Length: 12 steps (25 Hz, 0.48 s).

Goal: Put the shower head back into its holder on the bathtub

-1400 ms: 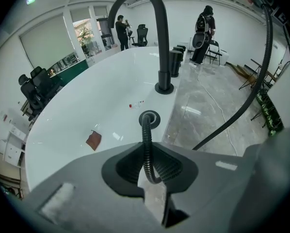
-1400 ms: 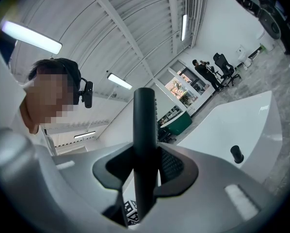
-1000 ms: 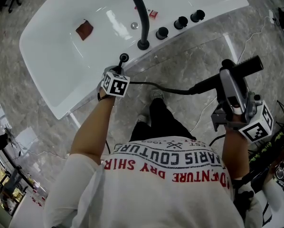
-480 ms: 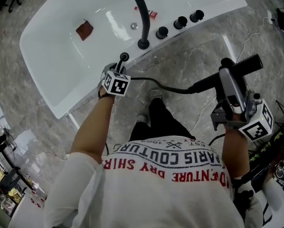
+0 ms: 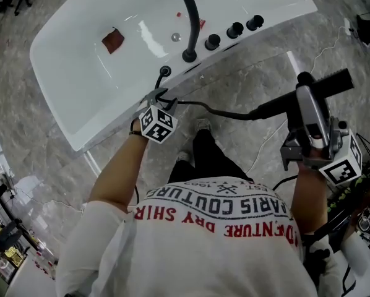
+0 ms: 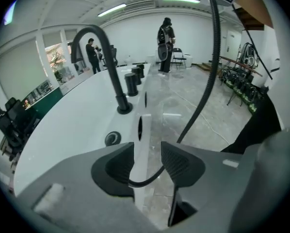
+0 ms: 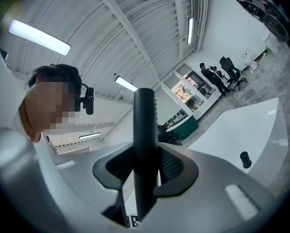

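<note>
One matte-black, rod-shaped shower head (image 5: pixel 333 82), off the tub and over the grey marbled floor (image 5: pixel 43 166), well apart from the tub's near edge. We log it pinched across its handle by the right gripper (image 5: pixel 304 98), whose pads are pressed tight on it.

One black flexible hose (image 5: pixel 222 112), running from the shower head's end to the tub's near rim. It passes between the pads of the left gripper (image 6: pixel 147 155), whose jaws are opening and do not press on it.

One white oval bathtub (image 5: pixel 278 11). On its near rim we count:
- one small black round holder (image 5: pixel 165 71), empty
- one tall black arched faucet (image 5: pixel 188 23)
- three black round knobs (image 5: pixel 235 30), in a row

Inside the basin are one chrome drain fitting (image 5: pixel 176 37) and one red-brown square patch (image 5: pixel 113 41).
</note>
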Available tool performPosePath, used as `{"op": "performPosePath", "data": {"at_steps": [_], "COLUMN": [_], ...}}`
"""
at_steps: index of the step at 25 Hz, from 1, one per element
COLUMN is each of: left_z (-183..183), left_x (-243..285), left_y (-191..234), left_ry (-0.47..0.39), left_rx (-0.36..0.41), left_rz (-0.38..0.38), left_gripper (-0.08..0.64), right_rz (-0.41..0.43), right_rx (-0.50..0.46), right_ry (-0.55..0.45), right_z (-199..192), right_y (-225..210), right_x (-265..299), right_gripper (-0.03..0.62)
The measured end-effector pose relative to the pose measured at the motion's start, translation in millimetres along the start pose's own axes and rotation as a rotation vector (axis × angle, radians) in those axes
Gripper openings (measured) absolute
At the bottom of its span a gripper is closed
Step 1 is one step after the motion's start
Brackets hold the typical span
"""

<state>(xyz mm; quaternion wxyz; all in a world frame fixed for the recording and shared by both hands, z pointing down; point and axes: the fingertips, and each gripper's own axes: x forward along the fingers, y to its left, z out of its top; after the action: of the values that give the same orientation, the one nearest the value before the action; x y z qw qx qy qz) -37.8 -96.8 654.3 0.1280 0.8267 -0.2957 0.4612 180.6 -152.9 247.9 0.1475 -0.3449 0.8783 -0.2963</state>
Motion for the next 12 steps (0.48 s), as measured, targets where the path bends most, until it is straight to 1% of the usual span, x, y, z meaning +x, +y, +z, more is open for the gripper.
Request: {"op": "performPosePath", "data": {"at_steps": [4,7,9,12], "left_z": [16,19,20,22], "left_x": [4,13,22,32], "left_y": [-65,-105,-123,-134], "left_ry": [-0.037,-0.011,0.005,-0.001], "left_rx": [0.134,0.215,0.237,0.219], "left_rz": [-0.162,-0.243,-0.273,-0.261], "left_gripper": [0.201,0.202,0.202,0.202], "right_rz": [0.025,0.05,0.072,0.084], "right_rx": [0.01,0.019,0.04,0.035], "right_ry": [-0.028,-0.048,-0.071,-0.085], "right_z": [15,28,36,46], "right_y": [22,39,48,60], "right_x": [-3,-3,-4,-7], "right_gripper": [0.123,0.124,0.123,0.123]}}
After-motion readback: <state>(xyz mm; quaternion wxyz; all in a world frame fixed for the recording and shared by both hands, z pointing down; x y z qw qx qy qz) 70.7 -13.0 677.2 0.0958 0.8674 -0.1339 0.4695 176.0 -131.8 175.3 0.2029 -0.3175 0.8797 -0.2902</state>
